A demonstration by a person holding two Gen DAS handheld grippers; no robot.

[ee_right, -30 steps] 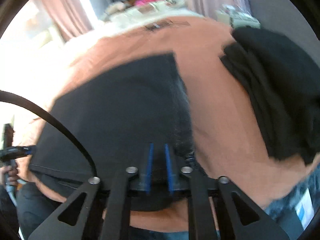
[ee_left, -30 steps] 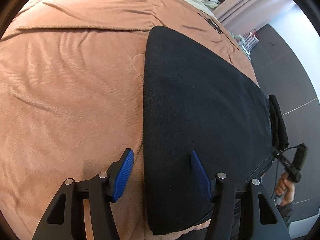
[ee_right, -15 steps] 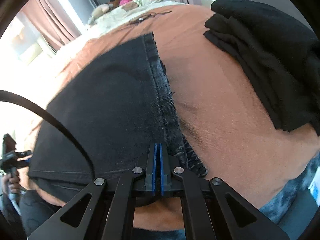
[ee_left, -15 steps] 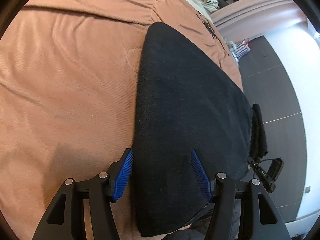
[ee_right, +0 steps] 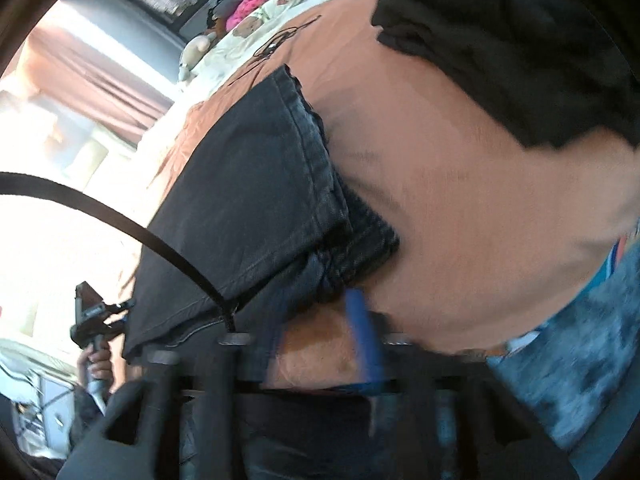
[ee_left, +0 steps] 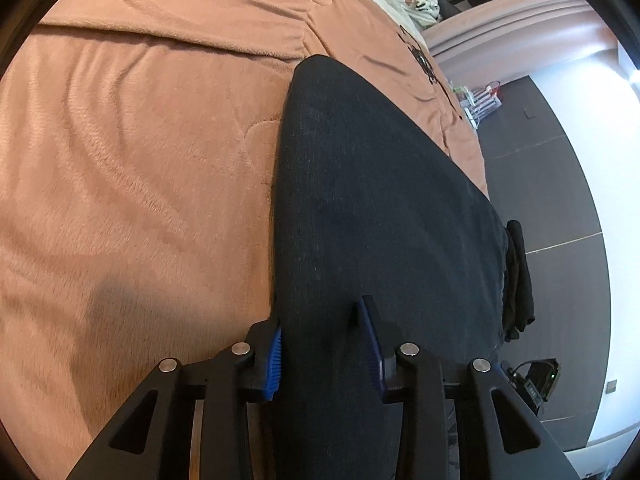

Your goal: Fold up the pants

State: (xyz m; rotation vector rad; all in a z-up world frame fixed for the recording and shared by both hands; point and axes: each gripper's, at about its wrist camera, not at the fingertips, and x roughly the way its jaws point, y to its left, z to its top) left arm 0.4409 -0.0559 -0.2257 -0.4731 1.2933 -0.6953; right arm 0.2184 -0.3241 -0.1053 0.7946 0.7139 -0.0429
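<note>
Black pants (ee_left: 380,208) lie folded flat on the orange blanket (ee_left: 132,160), near edge toward us. The left gripper (ee_left: 320,344) straddles that near-left edge, its 2 fingers spread, cloth between them unpinched. The right gripper (ee_right: 316,332) looks parted over bare blanket, though blur muddies it. Risk: a shallow bite catches only the top layer and the stack peels apart. Only the right view shows the stitched hems (ee_right: 320,184) and another dark pile (ee_right: 520,48) far right.
</note>
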